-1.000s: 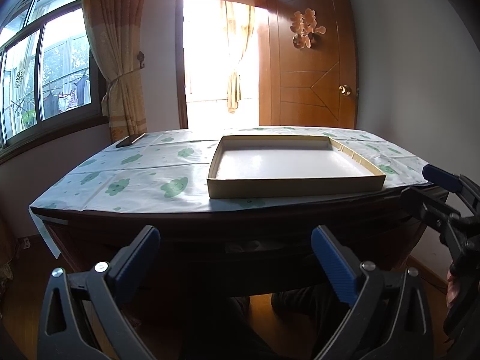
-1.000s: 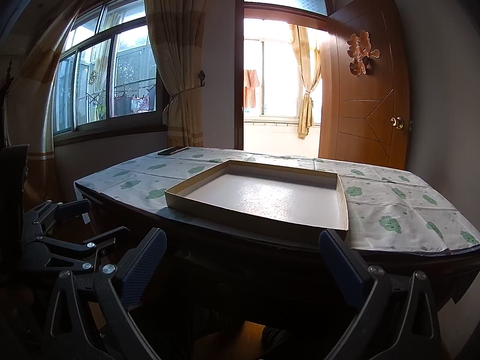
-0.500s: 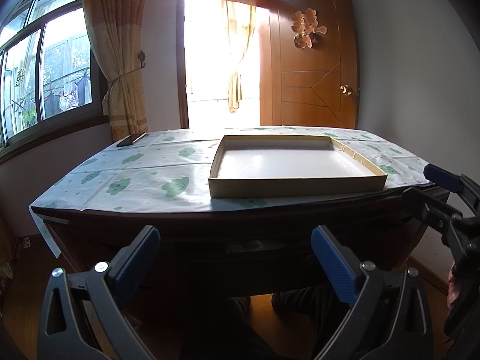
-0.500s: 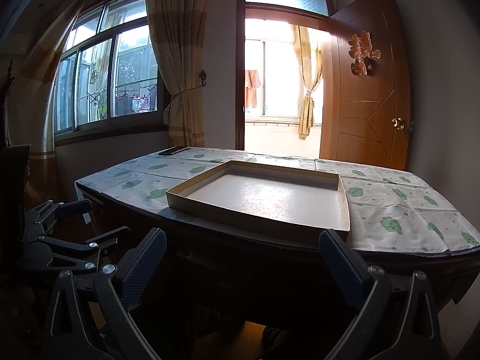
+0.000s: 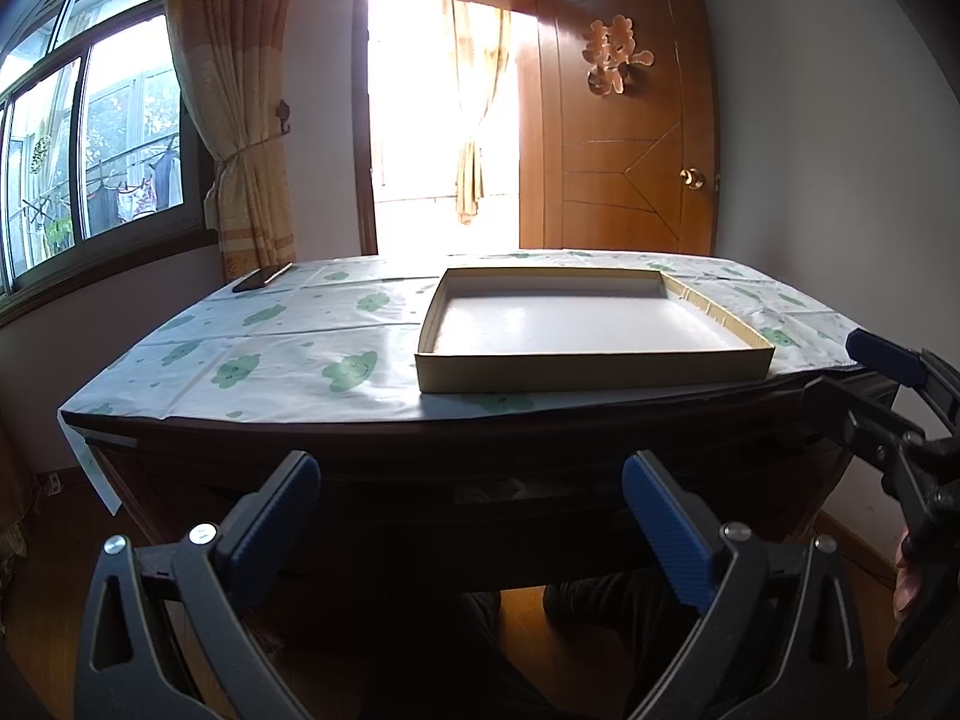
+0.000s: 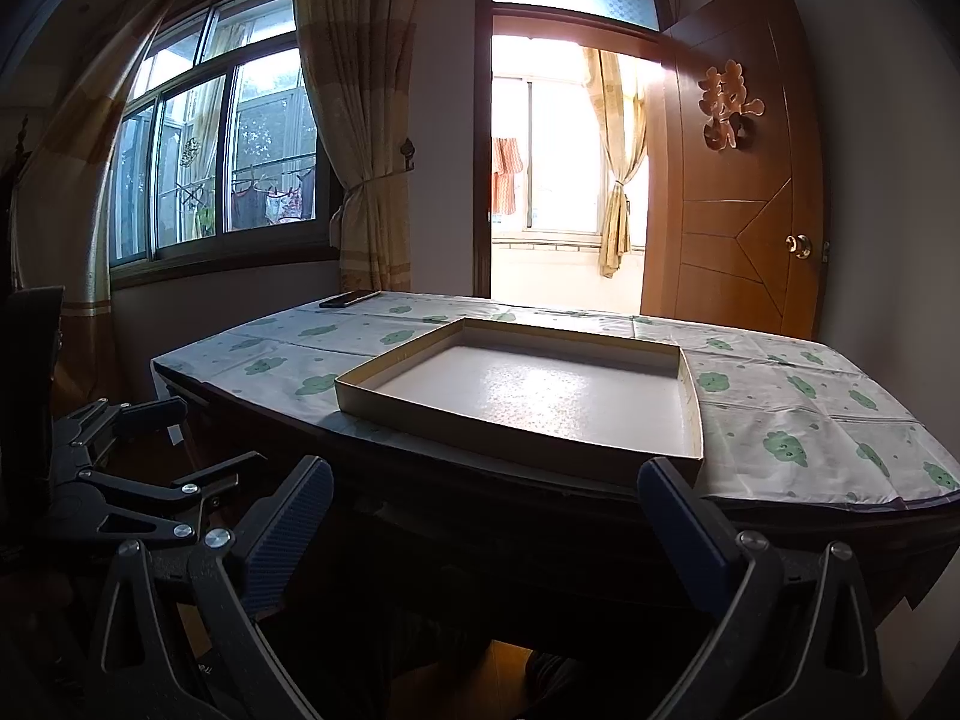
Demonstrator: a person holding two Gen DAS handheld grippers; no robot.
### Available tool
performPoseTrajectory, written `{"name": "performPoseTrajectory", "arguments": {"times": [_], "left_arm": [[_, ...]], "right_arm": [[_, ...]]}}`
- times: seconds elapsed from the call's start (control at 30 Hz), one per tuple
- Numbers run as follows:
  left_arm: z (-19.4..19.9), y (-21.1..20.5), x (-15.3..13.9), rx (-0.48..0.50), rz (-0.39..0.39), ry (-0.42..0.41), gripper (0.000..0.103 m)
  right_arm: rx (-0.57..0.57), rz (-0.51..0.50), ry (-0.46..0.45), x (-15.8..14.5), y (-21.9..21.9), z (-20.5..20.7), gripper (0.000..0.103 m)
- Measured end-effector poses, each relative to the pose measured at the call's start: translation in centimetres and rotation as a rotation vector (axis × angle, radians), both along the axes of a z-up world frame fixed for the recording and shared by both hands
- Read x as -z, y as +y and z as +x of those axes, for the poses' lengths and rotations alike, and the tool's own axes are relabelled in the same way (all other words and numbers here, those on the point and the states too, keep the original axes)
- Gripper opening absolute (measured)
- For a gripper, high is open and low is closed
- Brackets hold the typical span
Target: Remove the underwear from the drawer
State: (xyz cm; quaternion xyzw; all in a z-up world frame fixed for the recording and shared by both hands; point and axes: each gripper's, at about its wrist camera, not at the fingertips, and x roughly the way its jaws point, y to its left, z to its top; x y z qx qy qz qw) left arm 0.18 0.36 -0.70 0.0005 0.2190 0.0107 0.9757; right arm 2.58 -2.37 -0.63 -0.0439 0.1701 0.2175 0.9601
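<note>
my left claw [image 5: 471, 519] is wide open and holds nothing. my right claw [image 6: 486, 516] is wide open too, with nothing in it. both hang low in front of a dark wood table [image 5: 384, 456], below its top. a white cloth with green clouds [image 5: 288, 342] covers the table top. a flat box [image 5: 591, 327] sits on the cloth, near the front edge, and its white inside has nothing in it. a dark phone [image 5: 261, 278] lies at the far left corner of the table. under the table top there is a thin gap in the dark front, and something pale [image 5: 495, 489] shows in it. i cannot tell if that is the underwear. it is too dark to see the drawer well. behind the table a brown door [image 5: 624, 114] stands open, and a yellow curtain [image 5: 231, 102] hangs by the window.
</note>
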Motion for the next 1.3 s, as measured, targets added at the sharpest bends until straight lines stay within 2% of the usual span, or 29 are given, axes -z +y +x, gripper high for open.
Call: {"name": "performPoseTrajectory", "arguments": {"times": [1.03, 1.13, 1.3], "left_arm": [[0.1, -0.3, 0.6, -0.003, 0.005, 0.010, 0.103], [0.2, -0.3, 0.6, -0.004, 0.004, 0.011, 0.103], [0.5, -0.2, 0.9, -0.011, -0.002, 0.021, 0.103]], "right_arm": [[-0.009, -0.004, -0.006, 0.8, -0.3, 0.1, 0.103], [-0.027, 0.002, -0.042, 1.1, -0.4, -0.1, 0.103], [-0.065, 0.002, -0.158, 2.5, -0.7, 0.4, 0.103]]}}
